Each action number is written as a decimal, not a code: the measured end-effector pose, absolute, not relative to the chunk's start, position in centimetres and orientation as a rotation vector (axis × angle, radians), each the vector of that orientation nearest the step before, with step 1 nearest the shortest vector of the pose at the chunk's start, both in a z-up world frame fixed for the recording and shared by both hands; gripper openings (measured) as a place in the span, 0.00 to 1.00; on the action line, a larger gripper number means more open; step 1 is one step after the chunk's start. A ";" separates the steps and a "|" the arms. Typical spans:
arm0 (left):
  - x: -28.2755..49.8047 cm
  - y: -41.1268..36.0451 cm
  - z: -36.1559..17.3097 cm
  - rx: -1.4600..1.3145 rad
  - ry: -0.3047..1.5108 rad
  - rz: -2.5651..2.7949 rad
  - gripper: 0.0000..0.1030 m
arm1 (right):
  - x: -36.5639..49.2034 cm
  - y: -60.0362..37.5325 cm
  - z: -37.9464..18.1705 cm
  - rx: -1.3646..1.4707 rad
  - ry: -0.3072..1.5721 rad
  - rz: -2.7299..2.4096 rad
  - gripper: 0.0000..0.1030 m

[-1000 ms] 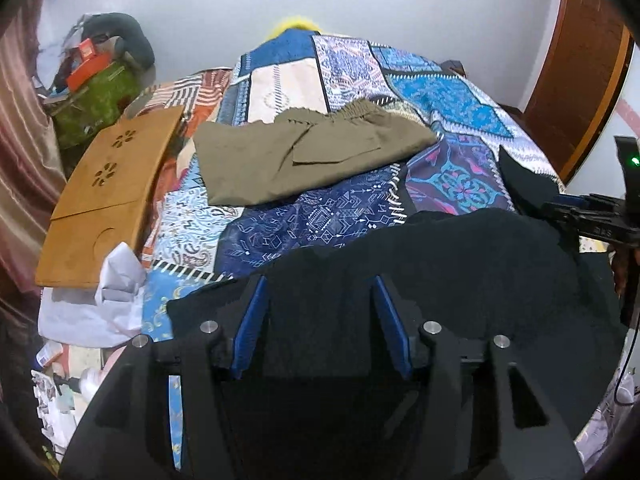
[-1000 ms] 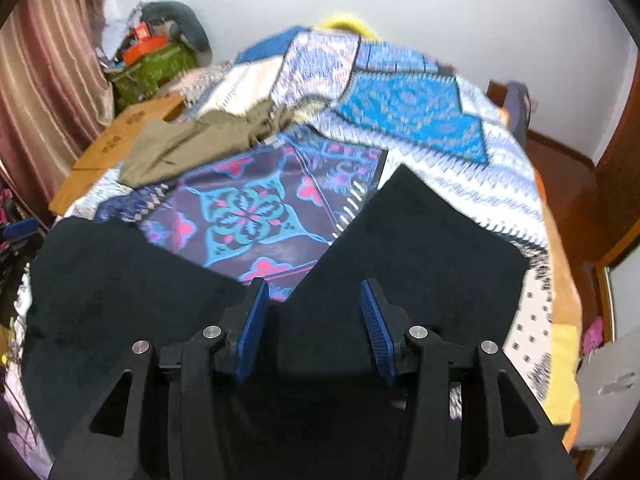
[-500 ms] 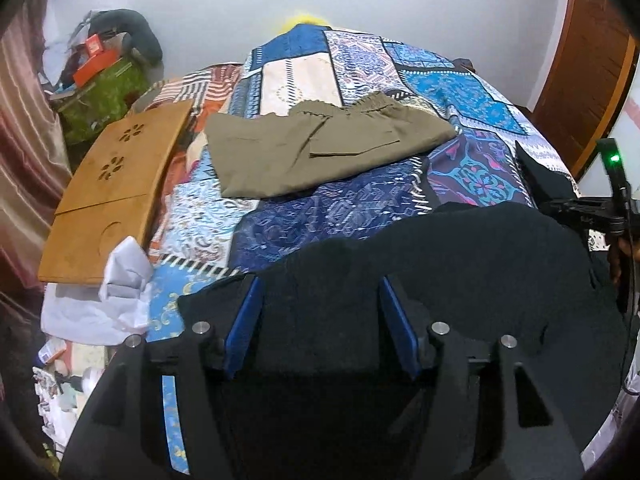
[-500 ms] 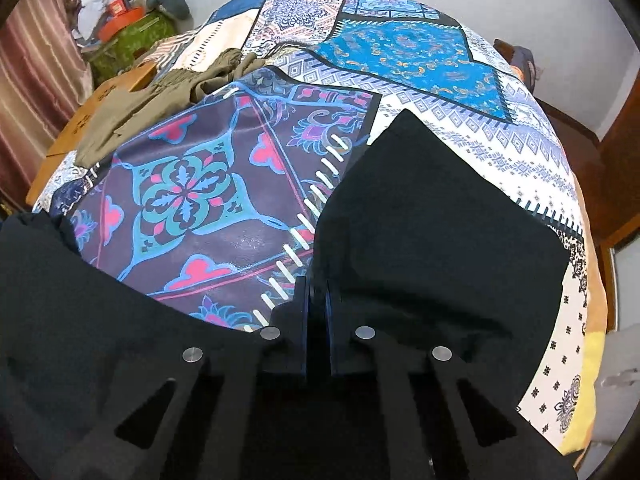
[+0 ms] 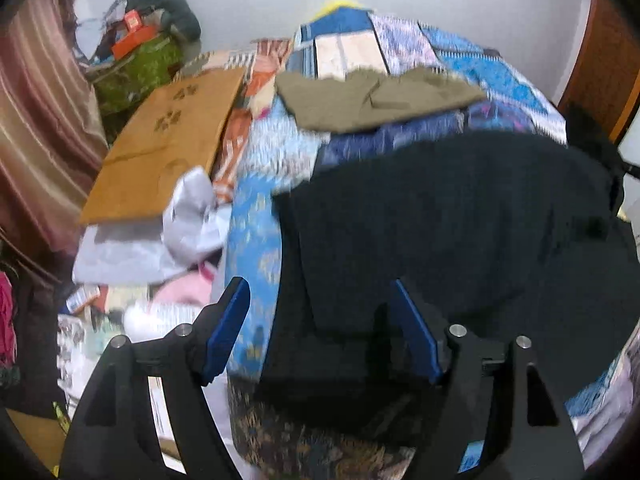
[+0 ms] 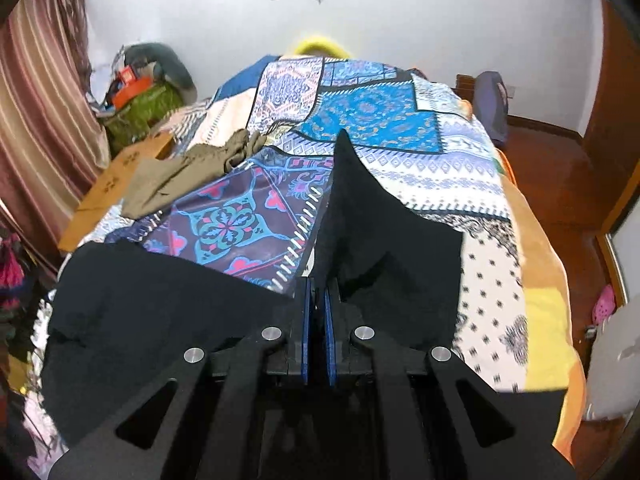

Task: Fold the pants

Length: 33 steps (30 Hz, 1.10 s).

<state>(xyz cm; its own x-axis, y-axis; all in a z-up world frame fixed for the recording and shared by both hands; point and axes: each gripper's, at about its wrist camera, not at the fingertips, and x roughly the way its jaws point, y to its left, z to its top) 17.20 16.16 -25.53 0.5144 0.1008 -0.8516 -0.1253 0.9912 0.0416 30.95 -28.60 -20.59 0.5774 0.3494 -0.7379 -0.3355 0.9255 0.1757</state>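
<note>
The black pants lie spread across the near end of a bed covered with a patchwork quilt.

In the right wrist view, the right gripper has its blue pads pressed together on a fold of the black cloth. From that pinch a ridge of fabric rises to a sharp peak toward the middle of the bed, so this part of the pants is lifted off the quilt. The rest of the pants spreads flat to the left and right of the gripper.

In the left wrist view, which is blurred, the left gripper stands with its jaws wide apart, and they have just been opening. The left edge of the black pants lies between the two blue pads, but neither pad presses on it. The left pad hangs over the side of the bed, beyond the edge of the cloth.

Farther up the bed lies a pair of olive pants, well apart from the black ones. A wooden board rests along the left side of the bed, with a crumpled white cloth at its near end. A striped curtain hangs at the far left.
</note>
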 end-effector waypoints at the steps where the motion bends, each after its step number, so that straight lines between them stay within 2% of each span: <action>1: 16.8 16.0 -25.9 -0.029 1.028 0.131 0.72 | 30.5 -28.8 -20.5 0.023 0.864 0.399 0.05; 2: 16.4 15.9 -26.4 -0.035 1.037 0.120 0.75 | 30.2 -29.0 -20.5 0.029 0.860 0.397 0.05; 3: 16.2 15.8 -26.9 -0.041 1.043 0.114 0.84 | 29.8 -29.0 -20.5 0.036 0.858 0.395 0.05; 4: 16.2 15.7 -27.4 -0.044 1.048 0.116 0.89 | 29.4 -29.2 -20.5 0.048 0.857 0.395 0.05; 9: 16.9 14.5 -30.0 0.004 1.057 0.126 0.89 | 28.0 -30.4 -21.0 0.117 0.855 0.381 0.05; 12: 17.8 13.9 -29.8 0.046 1.012 0.156 0.88 | 27.4 -31.2 -21.6 0.147 0.868 0.369 0.05; 14: 18.4 13.5 -29.5 0.072 0.993 0.141 0.65 | 27.2 -31.6 -22.0 0.165 0.874 0.359 0.05; 15: 18.7 13.3 -29.5 0.080 0.992 0.131 0.45 | 27.1 -31.8 -22.0 0.172 0.873 0.353 0.05; 17: 19.1 13.1 -29.0 0.088 0.971 0.133 0.28 | 27.0 -32.3 -22.0 0.188 0.865 0.340 0.05; 18: 19.1 13.1 -28.6 0.079 0.956 0.120 0.13 | 27.0 -32.5 -21.9 0.196 0.860 0.336 0.05; 28: 16.5 15.4 -21.4 -0.018 0.817 0.120 0.10 | 22.0 -35.5 -18.8 0.252 0.733 0.277 0.05; 33: 13.8 14.6 -22.0 0.005 0.856 0.118 0.10 | 17.1 -36.7 -20.6 0.293 0.760 0.248 0.05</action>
